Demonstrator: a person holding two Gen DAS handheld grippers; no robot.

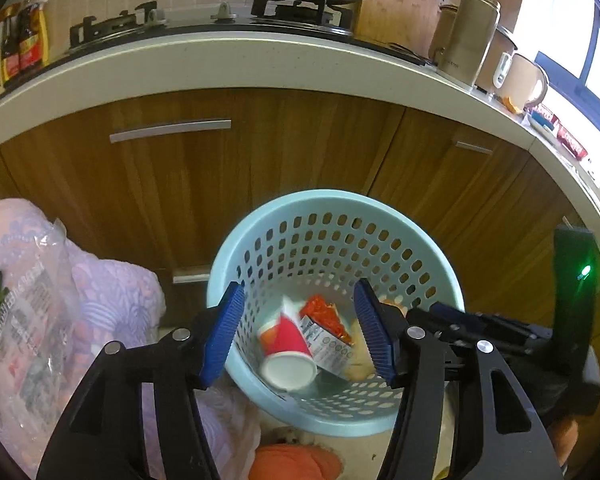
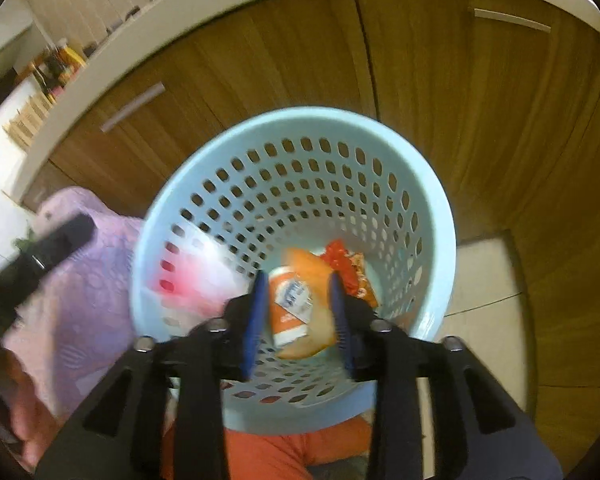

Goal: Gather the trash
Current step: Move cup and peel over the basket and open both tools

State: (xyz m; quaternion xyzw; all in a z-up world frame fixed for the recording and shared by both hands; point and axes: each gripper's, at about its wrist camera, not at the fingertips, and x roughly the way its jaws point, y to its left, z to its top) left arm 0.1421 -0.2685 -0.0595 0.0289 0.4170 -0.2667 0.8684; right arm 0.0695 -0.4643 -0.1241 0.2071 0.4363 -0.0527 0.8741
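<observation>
Down inside the pale blue basket [image 1: 432,264] lies the trash: a red paper cup [image 1: 286,350] with a white inside, a small printed carton [image 1: 327,346] and a crumpled red-orange wrapper [image 1: 326,314]. From the right wrist view the basket [image 2: 432,208] also holds an orange-and-white cup [image 2: 291,306] resting on a tan, rounded scrap [image 2: 314,280], with the red wrapper [image 2: 342,264] just behind and a blurred pink-red smear against the left inner wall. The red cup lies on its side, long axis running from the basket's far wall toward the camera, open mouth nearest the camera and slightly left. The orange cup lies the same way, its lighter end nearest the lens. The left tongs [image 1: 304,332] hang spread wide above the basket, gripping nothing. The right tongs [image 2: 298,316] hover over the basket too, their blue pads [image 2: 256,316] apart and not visibly pinching the cup between them. The basket stands on the floor by wooden cabinet doors [image 1: 260,152], beside a lilac cloth [image 1: 112,280].
</observation>
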